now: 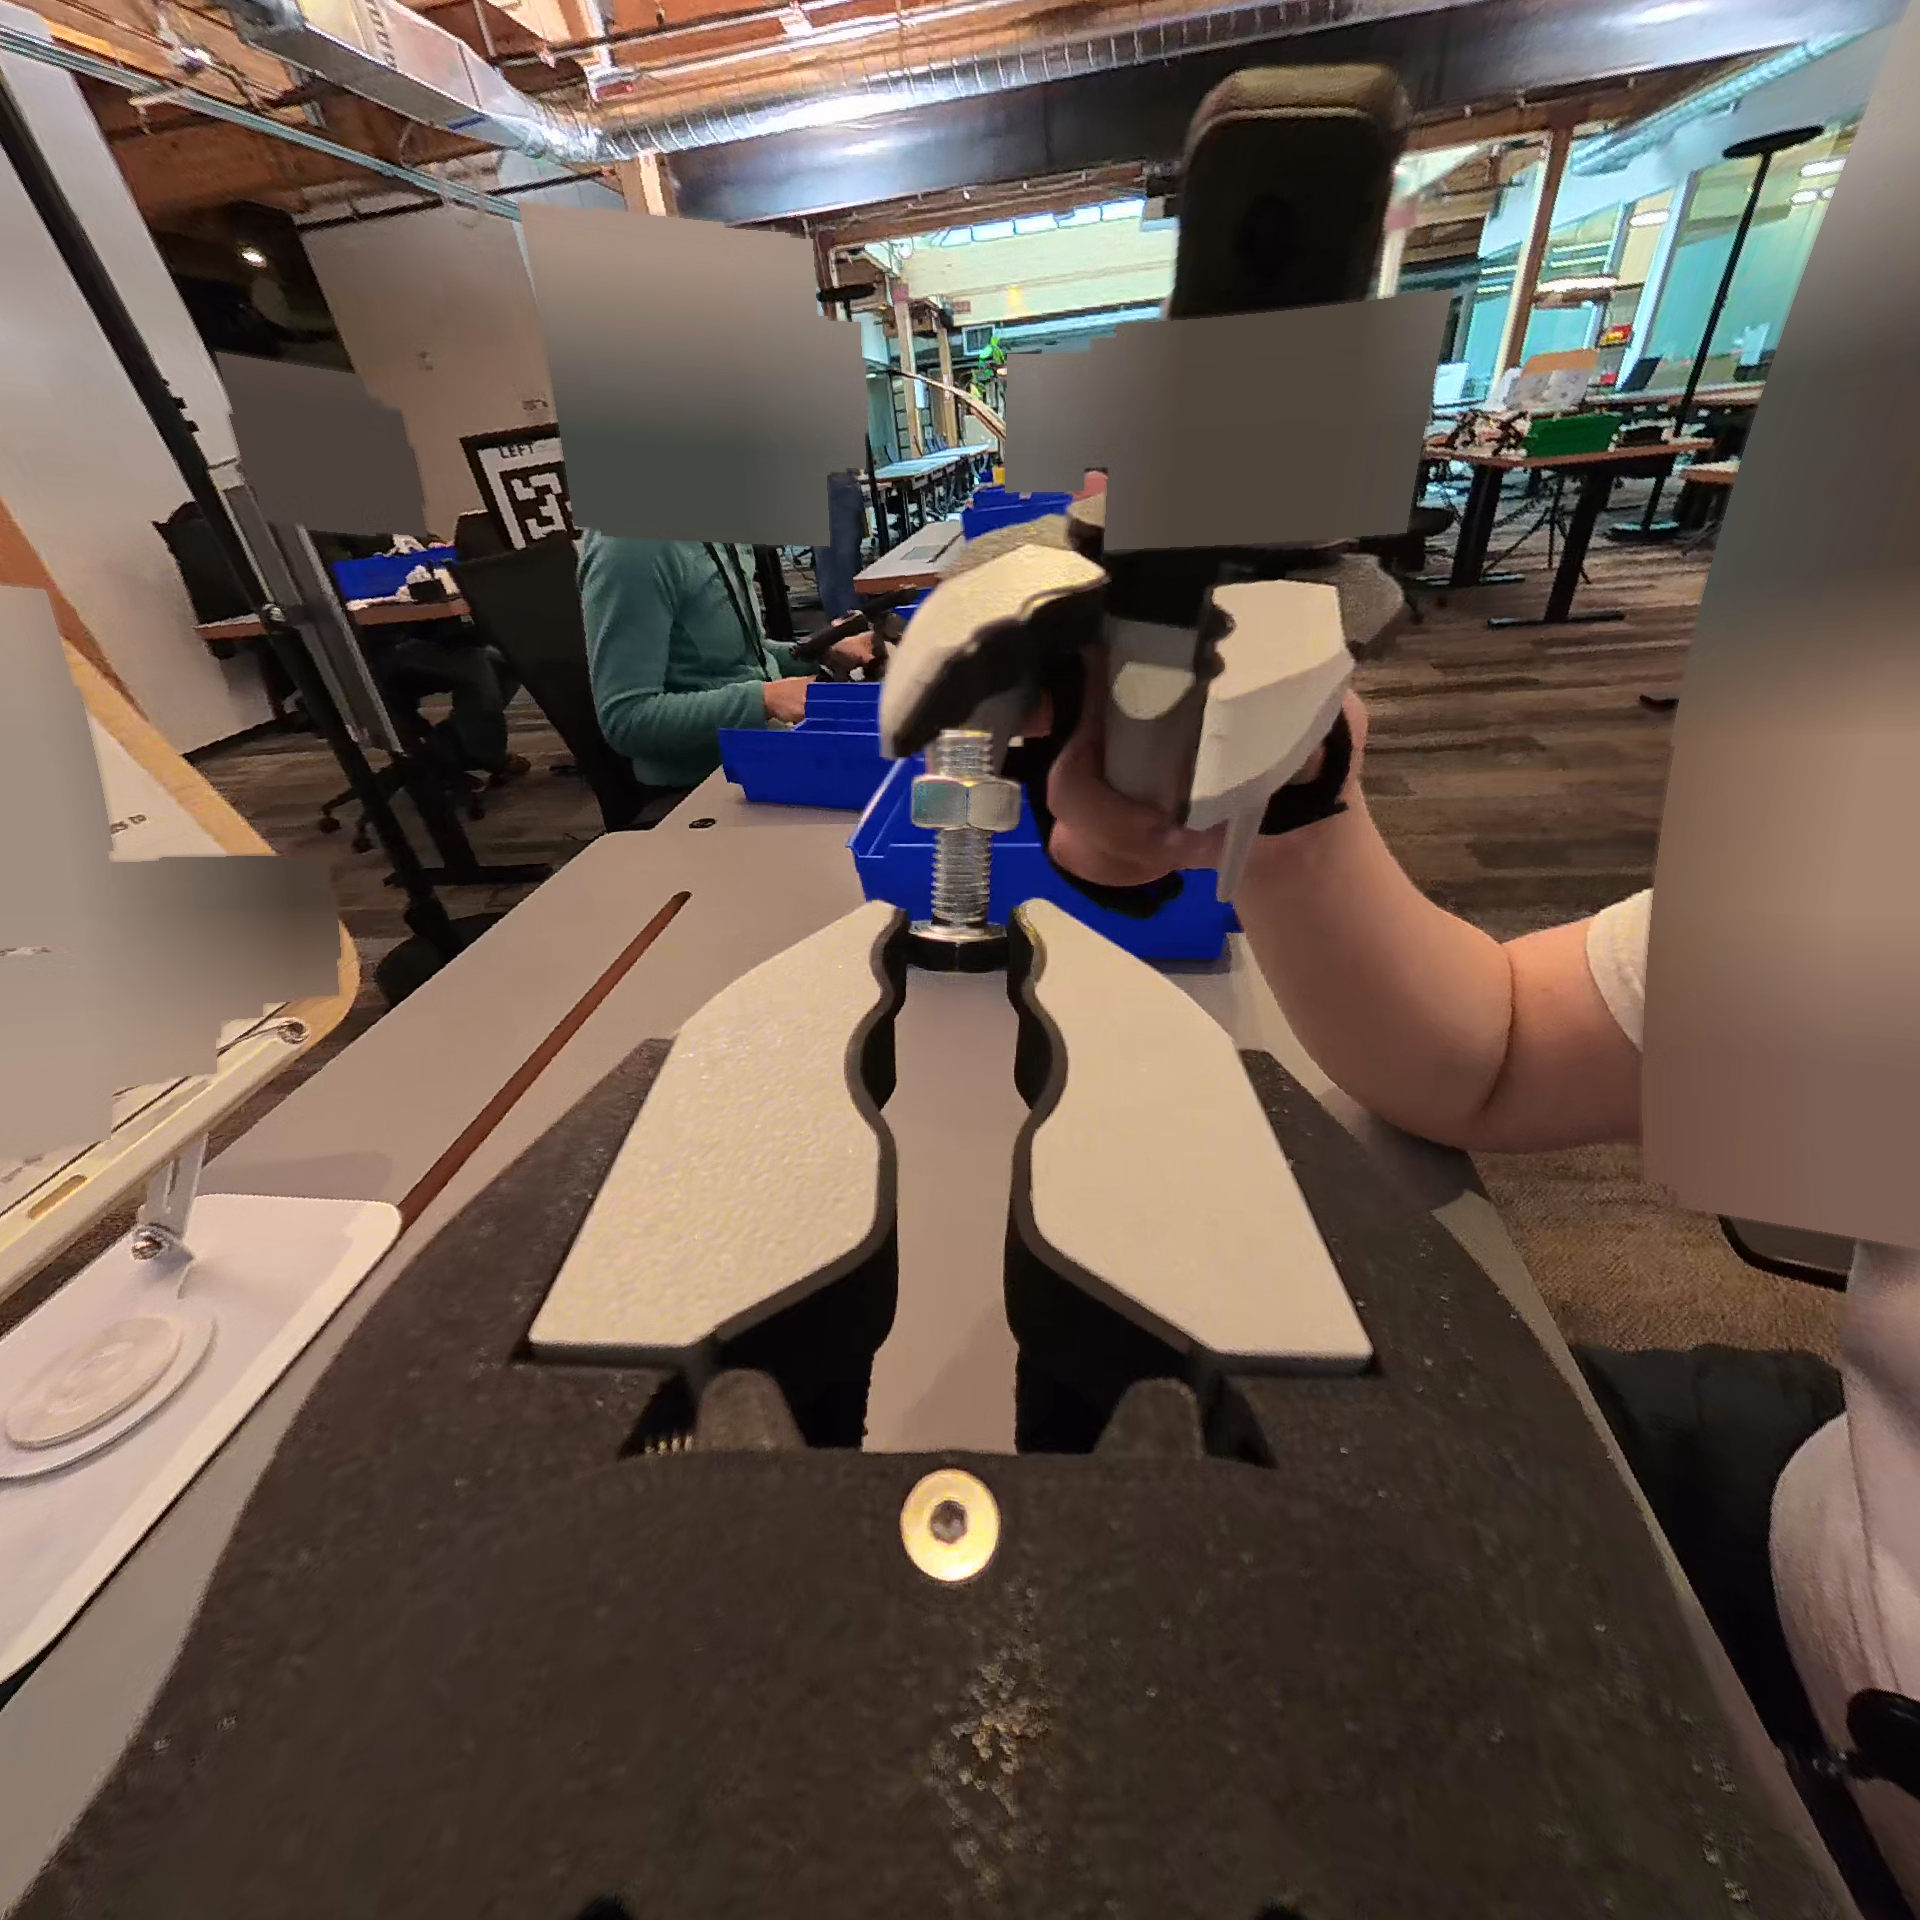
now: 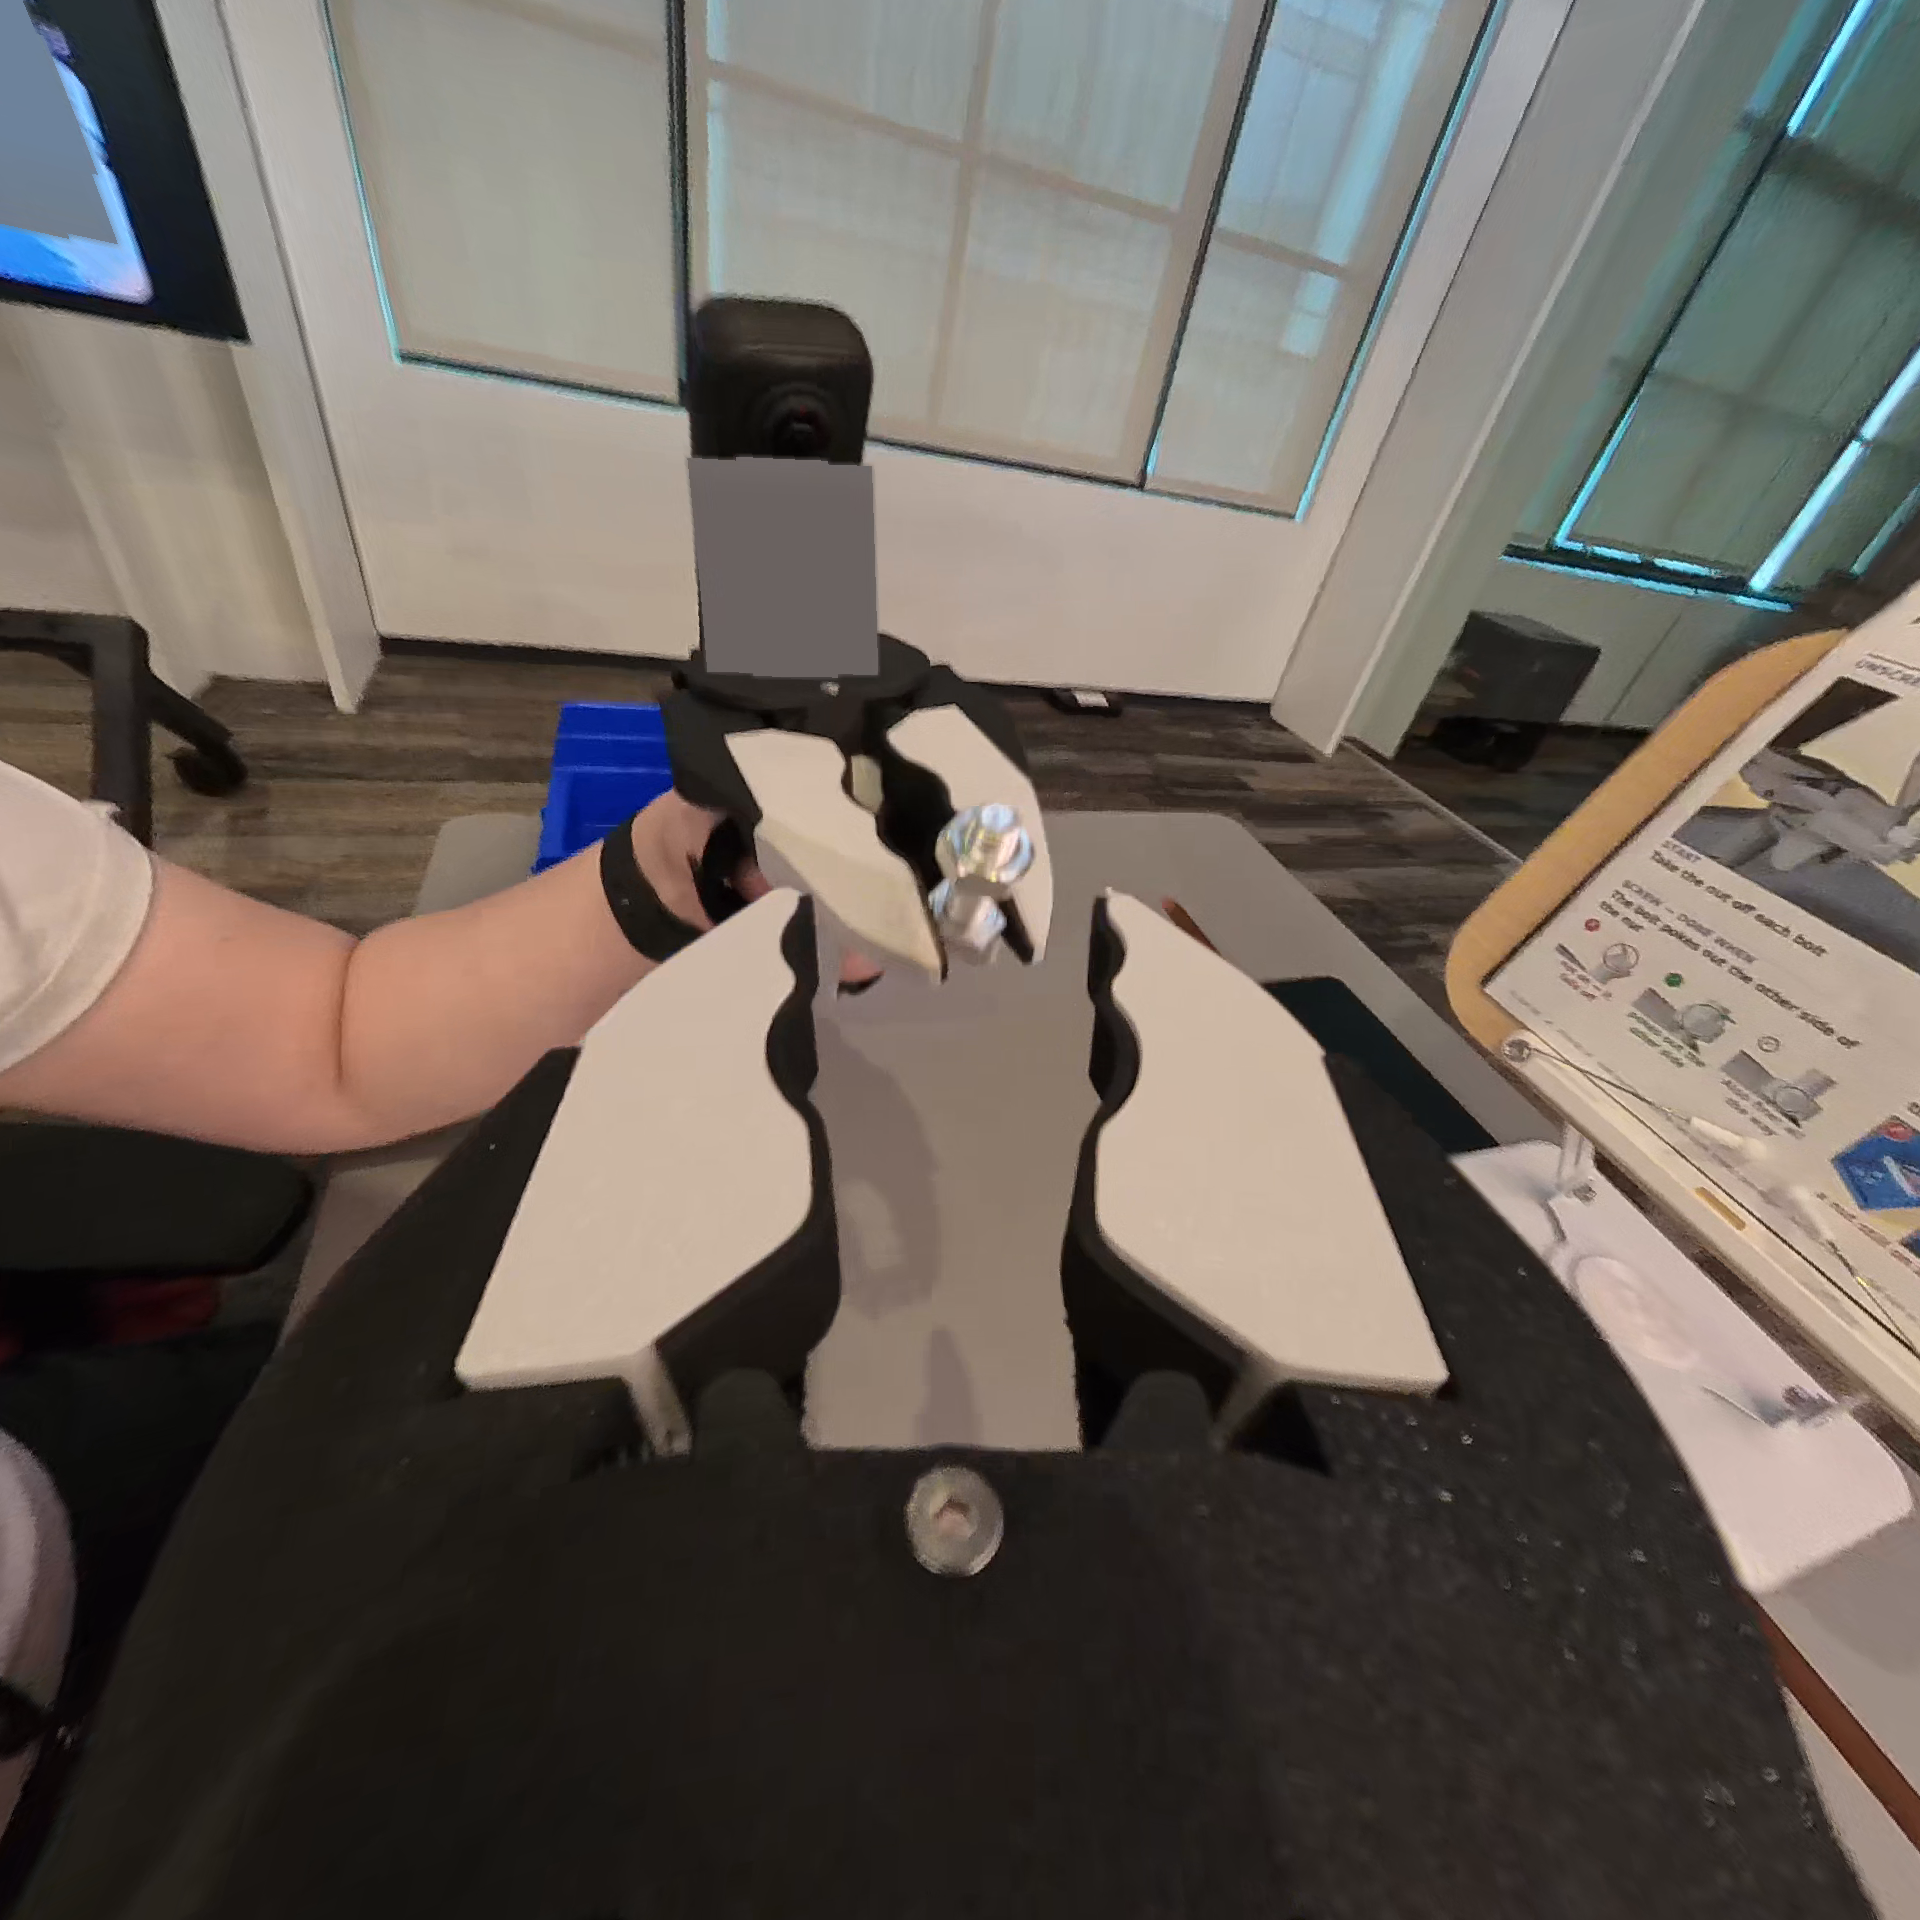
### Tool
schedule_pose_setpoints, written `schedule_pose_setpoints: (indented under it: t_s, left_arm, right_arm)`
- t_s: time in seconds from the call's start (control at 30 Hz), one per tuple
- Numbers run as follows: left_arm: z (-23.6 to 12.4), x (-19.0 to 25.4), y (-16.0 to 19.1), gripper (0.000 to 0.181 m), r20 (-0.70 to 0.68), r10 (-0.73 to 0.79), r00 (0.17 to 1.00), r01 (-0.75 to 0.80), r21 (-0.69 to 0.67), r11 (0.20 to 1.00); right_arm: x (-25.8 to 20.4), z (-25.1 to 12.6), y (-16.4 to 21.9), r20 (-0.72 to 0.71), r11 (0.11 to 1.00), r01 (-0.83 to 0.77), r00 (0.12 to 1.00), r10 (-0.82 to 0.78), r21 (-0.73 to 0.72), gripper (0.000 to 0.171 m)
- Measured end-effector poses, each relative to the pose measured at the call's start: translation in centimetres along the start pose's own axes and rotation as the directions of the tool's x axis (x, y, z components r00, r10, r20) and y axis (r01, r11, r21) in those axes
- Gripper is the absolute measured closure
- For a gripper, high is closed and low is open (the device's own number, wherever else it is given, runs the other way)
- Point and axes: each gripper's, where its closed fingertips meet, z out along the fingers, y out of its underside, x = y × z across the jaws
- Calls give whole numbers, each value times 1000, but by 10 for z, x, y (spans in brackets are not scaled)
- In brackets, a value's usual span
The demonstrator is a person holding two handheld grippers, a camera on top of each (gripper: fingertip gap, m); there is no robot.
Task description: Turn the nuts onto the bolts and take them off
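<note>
My left gripper point(image 1: 956, 935) holds the bolt point(image 1: 961, 831) by its head, the shaft standing upright between the fingertips over the middle of the table point(image 1: 644, 935). The nut point(image 1: 964, 802) sits partway up the shaft. My right gripper point(image 1: 1122, 665) hangs just above the bolt's tip, jaws apart. A bin point(image 1: 904, 831) stands behind the bolt at the far edge. An instruction board point(image 2: 1704, 997) leans beside the table.
</note>
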Motion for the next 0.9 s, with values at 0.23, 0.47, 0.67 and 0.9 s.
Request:
schedule_pose_setpoints:
  t_s: [0.23,0.47,0.67,0.9]
  left_arm:
    - [2,-3,4,163,18,15,1000,-14,-22,1000]
    - [-1,4,-4,163,-27,-16,1000,17,24,1000]
    - [4,6,-2,163,-23,-3,1000,4,16,1000]
    - [-5,-1,-8,163,0,-17,1000,17,42,999]
  right_arm:
    - [-12,2,2,99,999,-35,994,36,-13,118]
    - [-5,-1,-5,51,998,-52,997,50,34,126]
    - [-14,10,0,103,998,-48,994,44,29,119]
    - [-17,2,-3,99,999,-41,994,40,8,134]
